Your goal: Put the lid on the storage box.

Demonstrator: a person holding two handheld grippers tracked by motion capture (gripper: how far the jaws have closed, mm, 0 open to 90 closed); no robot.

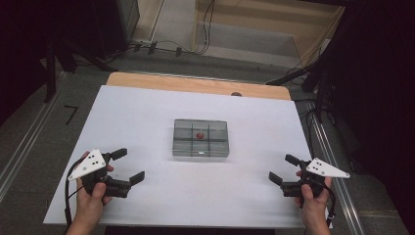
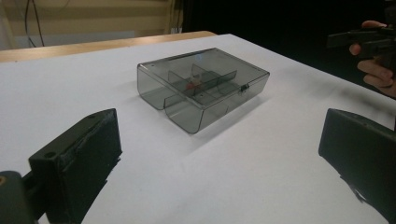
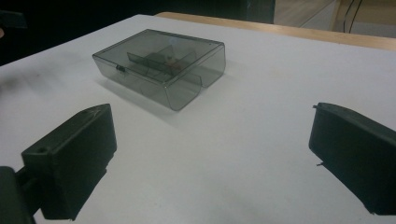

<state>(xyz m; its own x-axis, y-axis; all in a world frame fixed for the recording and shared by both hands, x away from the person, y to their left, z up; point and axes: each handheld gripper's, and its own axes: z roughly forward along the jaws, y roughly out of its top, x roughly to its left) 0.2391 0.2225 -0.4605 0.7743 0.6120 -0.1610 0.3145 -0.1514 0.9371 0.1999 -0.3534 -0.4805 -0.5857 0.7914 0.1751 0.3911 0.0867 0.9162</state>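
Note:
A smoky clear plastic box (image 1: 200, 139) with inner dividers lies with its lid down at the middle of the white table top (image 1: 137, 117). A small red item (image 1: 199, 135) sits in one of its middle compartments. My left gripper (image 1: 131, 165) is held low near the front left, jaws wide apart with nothing between them, aimed at the box (image 2: 203, 84). My right gripper (image 1: 280, 168) mirrors it at the front right, also open and holding nothing. In the left gripper view the red item (image 2: 191, 86) shows through the lid. In the right gripper view the box (image 3: 161, 65) lies ahead, left of centre.
A bare wooden strip (image 1: 195, 84) runs along the table's far edge, with a small dark knob (image 1: 236, 94) on it. Cables (image 1: 166, 48) lie on the floor beyond. Dark stands rise at the left and right sides. Bare white surface surrounds the box.

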